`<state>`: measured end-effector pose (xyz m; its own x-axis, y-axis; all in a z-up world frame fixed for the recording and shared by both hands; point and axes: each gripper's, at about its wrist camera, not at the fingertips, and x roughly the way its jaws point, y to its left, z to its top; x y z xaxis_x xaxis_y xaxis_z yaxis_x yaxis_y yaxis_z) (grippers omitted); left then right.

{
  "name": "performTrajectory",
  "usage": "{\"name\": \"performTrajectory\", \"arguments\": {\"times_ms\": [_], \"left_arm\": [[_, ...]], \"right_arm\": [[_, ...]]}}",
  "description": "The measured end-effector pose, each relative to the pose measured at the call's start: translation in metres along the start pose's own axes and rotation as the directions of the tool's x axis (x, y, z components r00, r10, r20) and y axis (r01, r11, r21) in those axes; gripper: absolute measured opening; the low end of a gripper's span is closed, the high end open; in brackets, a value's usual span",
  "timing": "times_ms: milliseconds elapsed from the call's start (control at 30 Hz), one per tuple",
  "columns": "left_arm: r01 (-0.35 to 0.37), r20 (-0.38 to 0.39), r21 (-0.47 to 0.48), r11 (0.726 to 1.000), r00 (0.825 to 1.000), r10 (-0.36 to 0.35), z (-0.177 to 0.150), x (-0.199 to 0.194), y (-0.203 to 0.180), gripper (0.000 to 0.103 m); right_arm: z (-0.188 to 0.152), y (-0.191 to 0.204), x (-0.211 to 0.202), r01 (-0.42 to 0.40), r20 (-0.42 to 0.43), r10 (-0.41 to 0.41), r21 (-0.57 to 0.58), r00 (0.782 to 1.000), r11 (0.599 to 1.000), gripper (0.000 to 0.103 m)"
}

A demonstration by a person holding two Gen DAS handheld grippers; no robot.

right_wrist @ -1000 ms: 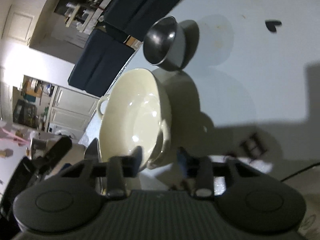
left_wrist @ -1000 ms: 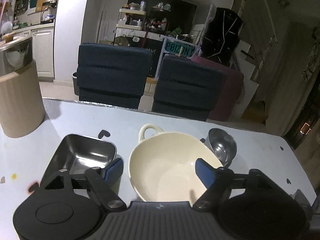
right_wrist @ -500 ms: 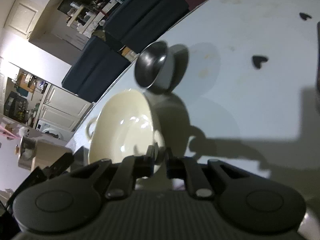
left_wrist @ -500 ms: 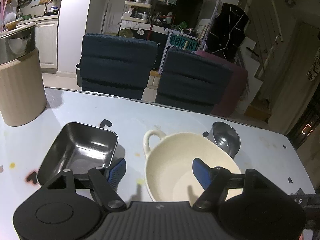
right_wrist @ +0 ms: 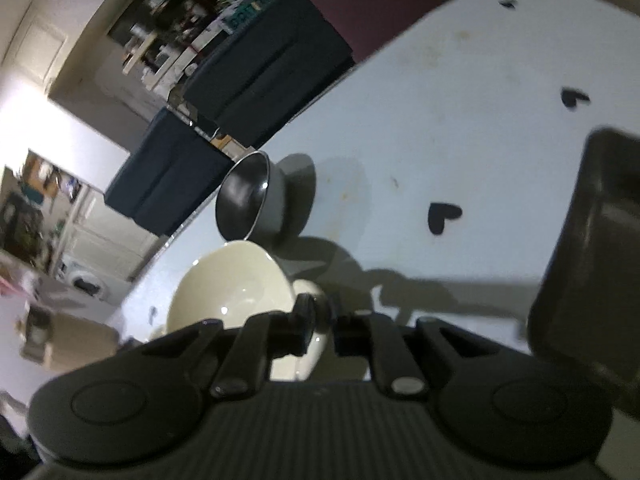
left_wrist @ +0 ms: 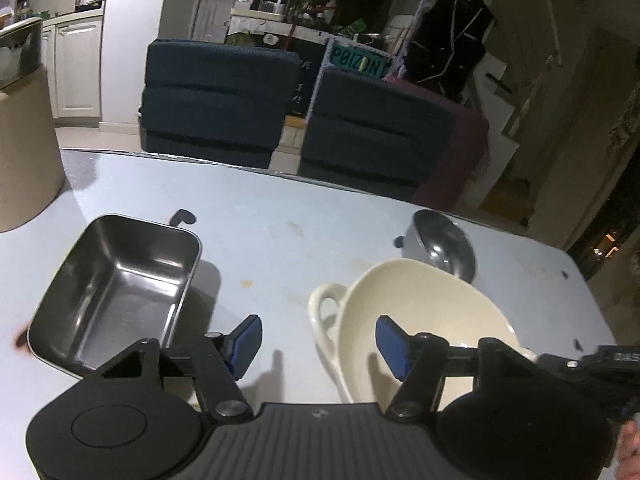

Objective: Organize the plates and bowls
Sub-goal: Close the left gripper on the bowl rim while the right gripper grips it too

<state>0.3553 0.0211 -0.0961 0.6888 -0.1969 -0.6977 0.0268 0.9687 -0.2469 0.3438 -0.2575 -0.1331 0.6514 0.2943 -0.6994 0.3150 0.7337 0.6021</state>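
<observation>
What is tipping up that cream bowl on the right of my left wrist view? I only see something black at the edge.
Observer: The right gripper. Its own camera shows the near edge of the cream bowl pinched between its jaws, which have just been opening slightly.
Operator: Is it grabbing a handle like the one I can see?
Observer: It seems so. A second handle bulges out right at its fingers.
</observation>
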Motion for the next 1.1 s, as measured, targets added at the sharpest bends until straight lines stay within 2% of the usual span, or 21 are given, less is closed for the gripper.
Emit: {"name": "performTrajectory", "arguments": {"times_ms": [100, 300, 433, 500, 600, 733, 933, 1100], "left_arm": [[-0.041, 0.008, 0.029, 0.999, 0.999, 0.041, 0.003, 0.004, -0.002, 0.061], [-0.105, -0.005, 0.055, 0.993, 0.994, 0.105, 0.009, 0.018, -0.001, 0.06], [-0.131, -0.011, 0.07, 0.989, 0.991, 0.133, 0.01, 0.028, -0.001, 0.06], [-0.121, -0.021, 0.074, 0.99, 0.992, 0.123, 0.011, 0.033, -0.001, 0.06], [-0.143, -0.025, 0.098, 0.985, 0.989, 0.146, 0.009, 0.039, -0.003, 0.06], [-0.145, -0.048, 0.12, 0.982, 0.987, 0.151, 0.01, 0.037, -0.006, 0.06], [-0.114, -0.095, 0.158, 0.981, 0.987, 0.131, 0.001, 0.027, -0.009, 0.06], [-0.083, -0.131, 0.094, 0.992, 0.987, 0.095, 0.002, 0.025, -0.003, 0.059]], "right_arm": [[-0.001, 0.005, -0.007, 0.035, 0.014, -0.035, -0.041, 0.999, 0.999, 0.024], [-0.003, 0.008, -0.001, 0.071, -0.016, -0.071, -0.03, 0.997, 0.997, 0.027], [-0.005, 0.017, -0.001, 0.098, -0.04, -0.101, -0.068, 0.994, 0.993, 0.027], [-0.007, 0.021, 0.0, 0.104, -0.048, -0.109, -0.087, 0.993, 0.991, 0.023], [-0.008, 0.027, 0.006, 0.11, -0.046, -0.116, -0.118, 0.992, 0.987, 0.017], [-0.005, 0.028, 0.008, 0.12, -0.03, -0.125, -0.151, 0.992, 0.981, 0.015], [0.004, 0.022, 0.008, 0.116, -0.001, -0.117, -0.142, 0.993, 0.983, 0.012], [0.007, 0.016, 0.006, 0.095, 0.001, -0.096, -0.152, 0.995, 0.984, 0.012]]}}
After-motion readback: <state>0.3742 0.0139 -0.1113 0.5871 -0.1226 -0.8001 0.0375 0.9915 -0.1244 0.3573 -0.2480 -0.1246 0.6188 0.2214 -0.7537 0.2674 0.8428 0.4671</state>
